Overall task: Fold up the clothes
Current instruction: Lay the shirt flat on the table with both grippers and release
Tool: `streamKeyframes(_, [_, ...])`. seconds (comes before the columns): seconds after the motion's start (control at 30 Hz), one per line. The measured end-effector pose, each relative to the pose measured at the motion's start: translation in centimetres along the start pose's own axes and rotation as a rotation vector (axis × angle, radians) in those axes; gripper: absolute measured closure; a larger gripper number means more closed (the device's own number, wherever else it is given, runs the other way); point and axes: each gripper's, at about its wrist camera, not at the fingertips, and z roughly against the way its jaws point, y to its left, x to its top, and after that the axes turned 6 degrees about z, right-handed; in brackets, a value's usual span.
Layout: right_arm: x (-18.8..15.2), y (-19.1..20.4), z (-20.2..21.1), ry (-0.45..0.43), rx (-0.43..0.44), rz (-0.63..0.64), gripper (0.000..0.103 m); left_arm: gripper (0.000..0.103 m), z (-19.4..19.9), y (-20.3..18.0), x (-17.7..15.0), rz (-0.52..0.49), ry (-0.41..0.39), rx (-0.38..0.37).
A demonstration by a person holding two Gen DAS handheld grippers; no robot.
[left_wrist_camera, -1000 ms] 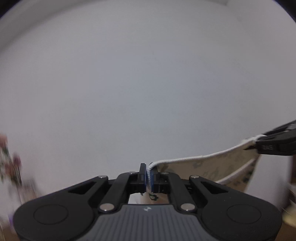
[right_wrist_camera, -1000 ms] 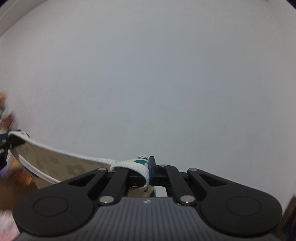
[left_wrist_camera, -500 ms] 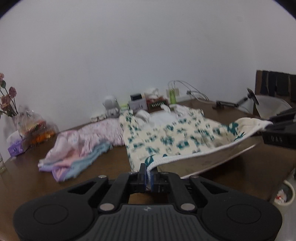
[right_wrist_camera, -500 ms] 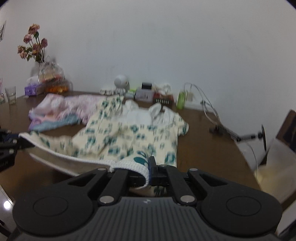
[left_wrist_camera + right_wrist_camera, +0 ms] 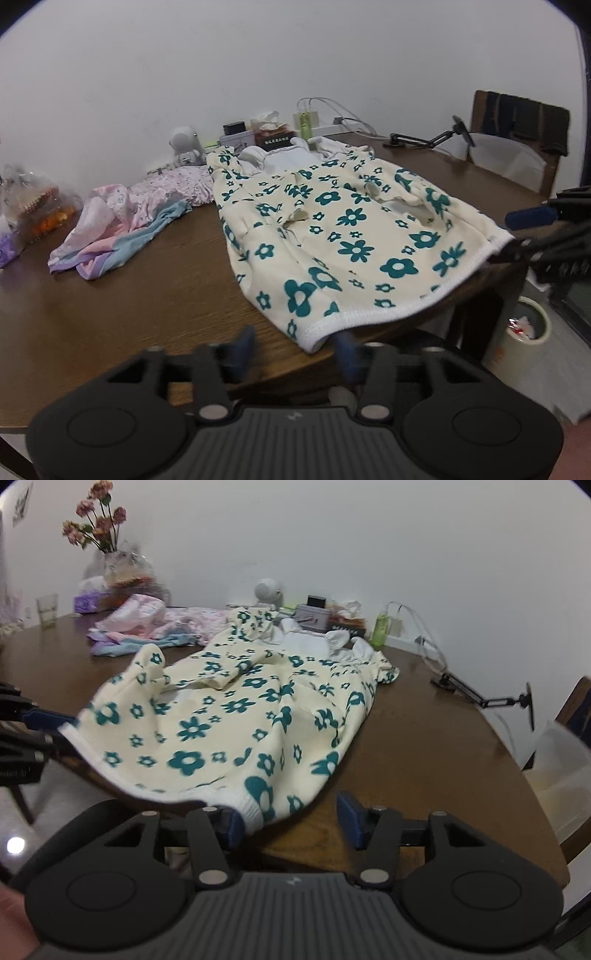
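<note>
White wall behind a brown worktop [image 5: 155, 295], carrying a cream floral garment [image 5: 332, 229] spread flat with its white-edged hem overhanging the near edge, and a pink-and-blue clothes heap [image 5: 122, 225] at the far left. Left tool [image 5: 295, 350] and right tool [image 5: 291, 819]: jaws apart, hem lying loose beside each, where half a second ago both were clamped on it. Risk, as judged: the overhanging hem could drag the garment off the edge.

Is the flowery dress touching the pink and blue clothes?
Apart. The left wrist view shows bare table between the flowery dress and the pink and blue clothes.
</note>
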Motion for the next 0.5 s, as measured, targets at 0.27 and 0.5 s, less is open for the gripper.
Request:
streamKeyframes(0.27, [3.3, -3.2, -0.3, -0.005, 0.190, -0.210, 0.037, 0.043, 1.4, 3.4, 5.3, 0.003, -0.091, -0.114])
streamKeyframes(0.5, [6.3, -4.1, -2.0, 0.007, 0.311, -0.301, 0.037, 0.040, 0.2, 3.3, 8.3, -0.049, -0.103, -0.198])
